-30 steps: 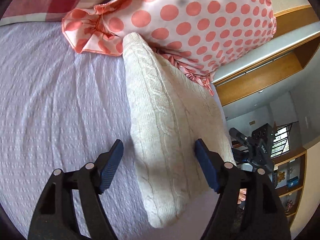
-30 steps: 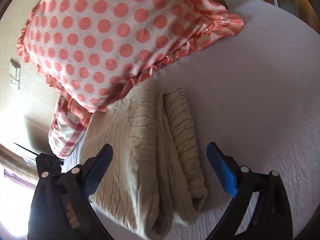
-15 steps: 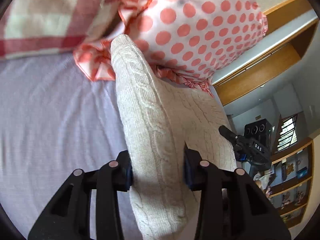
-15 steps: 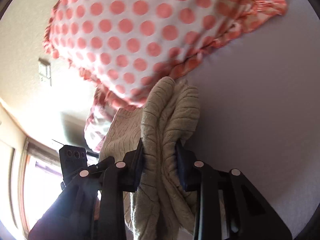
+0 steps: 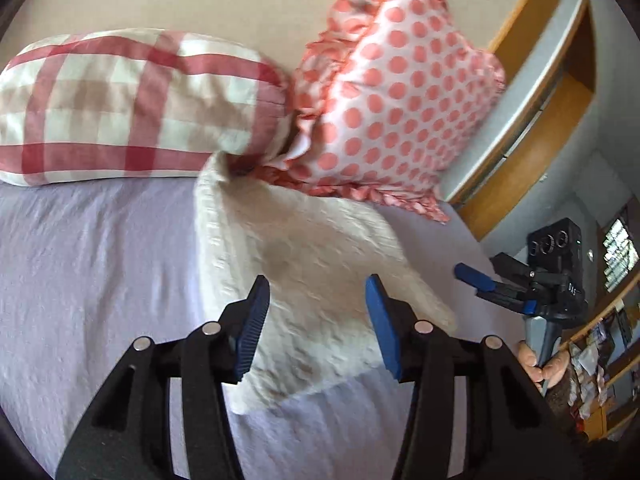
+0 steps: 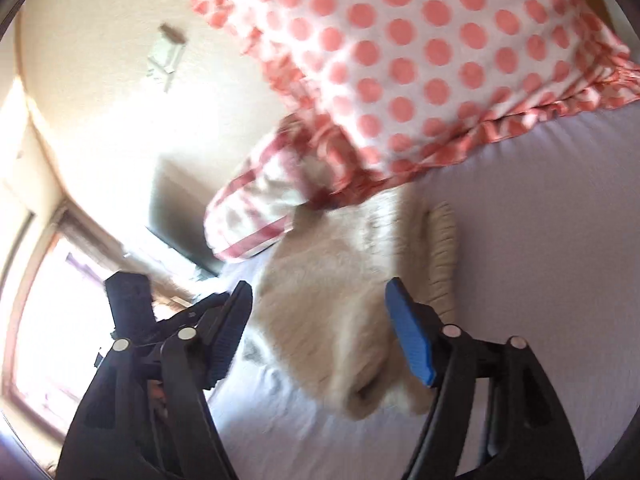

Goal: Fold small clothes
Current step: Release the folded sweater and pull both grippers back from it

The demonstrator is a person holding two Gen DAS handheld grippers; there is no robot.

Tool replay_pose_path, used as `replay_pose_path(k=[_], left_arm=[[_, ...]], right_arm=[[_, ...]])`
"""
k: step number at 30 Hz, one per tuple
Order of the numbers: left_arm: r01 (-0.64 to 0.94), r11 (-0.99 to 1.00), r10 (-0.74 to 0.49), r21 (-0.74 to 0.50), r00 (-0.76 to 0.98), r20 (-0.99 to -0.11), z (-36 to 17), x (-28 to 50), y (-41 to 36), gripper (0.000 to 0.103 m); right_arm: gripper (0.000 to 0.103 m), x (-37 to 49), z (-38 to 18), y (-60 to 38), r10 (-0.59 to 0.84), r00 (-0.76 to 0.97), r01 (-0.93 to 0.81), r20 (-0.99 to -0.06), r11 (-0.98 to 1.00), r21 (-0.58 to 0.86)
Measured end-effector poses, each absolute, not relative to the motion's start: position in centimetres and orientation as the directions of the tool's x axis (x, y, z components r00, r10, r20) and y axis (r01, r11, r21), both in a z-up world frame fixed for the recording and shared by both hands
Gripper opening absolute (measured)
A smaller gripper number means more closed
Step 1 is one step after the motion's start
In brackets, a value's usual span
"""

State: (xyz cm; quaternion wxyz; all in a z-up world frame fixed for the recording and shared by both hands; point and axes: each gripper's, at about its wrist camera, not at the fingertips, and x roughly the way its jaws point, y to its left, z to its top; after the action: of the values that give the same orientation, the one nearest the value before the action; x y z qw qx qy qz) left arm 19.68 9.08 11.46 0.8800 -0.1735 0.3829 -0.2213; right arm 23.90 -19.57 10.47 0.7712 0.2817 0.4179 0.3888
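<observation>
A folded cream cable-knit sweater (image 5: 304, 280) lies on the lilac bedsheet (image 5: 92, 280), its far end tucked against the pillows. It also shows in the right wrist view (image 6: 340, 300), blurred. My left gripper (image 5: 316, 320) is open and empty, its blue pads above the sweater's near end. My right gripper (image 6: 320, 328) is open and empty above the sweater's other side. It also appears at the right of the left wrist view (image 5: 492, 284).
A red-checked pillow (image 5: 120, 108) and a pink polka-dot pillow (image 5: 396, 104) rest at the head of the bed against the wall. A wooden shelf (image 5: 532, 120) and bookshelves (image 5: 600, 360) stand to the right. A bright window (image 6: 52, 300) is at left.
Both grippers shut on the sweater half a second ago, then let go and opened. Both have pulled back from it; the sweater now lies on the bed.
</observation>
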Motion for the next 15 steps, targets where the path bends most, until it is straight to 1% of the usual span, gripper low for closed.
replay_pose_path(k=[1, 2, 4, 5, 6, 7, 9, 10, 11, 12, 13, 15], left_arm=[[0.283, 0.829, -0.548, -0.483, 0.586, -0.597, 11.2, 19.6, 7.8, 0.057], [0.292, 0.828, -0.554, -0.479, 0.560, -0.616, 10.6, 19.9, 6.7, 0.058], [0.263, 0.862, -0.505, -0.434, 0.525, -0.686, 8.6, 21.0, 4.6, 0.058], [0.254, 0.876, -0.481, -0.409, 0.511, -0.713, 7.4, 21.6, 3.9, 0.057], [0.264, 0.891, -0.455, -0.370, 0.529, -0.717, 7.0, 21.4, 3.8, 0.055], [0.278, 0.908, -0.417, -0.312, 0.552, -0.722, 7.2, 21.1, 3.1, 0.055], [0.299, 0.917, -0.392, -0.263, 0.560, -0.730, 7.8, 19.7, 2.6, 0.057], [0.320, 0.910, -0.406, -0.263, 0.564, -0.719, 8.3, 18.5, 2.7, 0.062], [0.337, 0.905, -0.416, -0.260, 0.572, -0.707, 8.5, 17.3, 3.1, 0.066], [0.339, 0.909, -0.406, -0.243, 0.582, -0.704, 8.6, 15.9, 3.5, 0.074], [0.329, 0.919, -0.379, -0.216, 0.592, -0.711, 8.4, 14.8, 4.0, 0.087], [0.291, 0.946, -0.298, -0.142, 0.609, -0.735, 7.8, 13.0, 4.8, 0.095]], right_arm=[[0.082, 23.6, 10.2, -18.3, 0.845, 0.311, -0.378, -0.436, 0.530, 0.759], [0.083, 23.7, 9.6, -17.1, 0.833, 0.287, -0.374, -0.473, 0.552, 0.746], [0.084, 24.5, 7.3, -16.2, 0.739, 0.297, -0.304, -0.605, 0.673, 0.674], [0.082, 25.0, 5.8, -16.2, 0.711, 0.286, -0.255, -0.642, 0.702, 0.665], [0.078, 25.3, 5.0, -16.7, 0.733, 0.301, -0.241, -0.610, 0.677, 0.695], [0.077, 25.4, 5.1, -17.0, 0.742, 0.306, -0.234, -0.597, 0.666, 0.708], [0.078, 24.1, 6.5, -17.3, 0.722, 0.317, -0.247, -0.614, 0.689, 0.682], [0.083, 22.6, 7.8, -17.7, 0.700, 0.348, -0.279, -0.624, 0.713, 0.644], [0.088, 21.3, 8.9, -17.7, 0.664, 0.392, -0.308, -0.636, 0.747, 0.589], [0.100, 19.8, 9.8, -17.8, 0.623, 0.435, -0.322, -0.650, 0.782, 0.534], [0.102, 18.5, 10.5, -17.7, 0.573, 0.475, -0.320, -0.667, 0.819, 0.476], [0.102, 16.3, 10.6, -17.7, 0.480, 0.523, -0.301, -0.704, 0.877, 0.374]])
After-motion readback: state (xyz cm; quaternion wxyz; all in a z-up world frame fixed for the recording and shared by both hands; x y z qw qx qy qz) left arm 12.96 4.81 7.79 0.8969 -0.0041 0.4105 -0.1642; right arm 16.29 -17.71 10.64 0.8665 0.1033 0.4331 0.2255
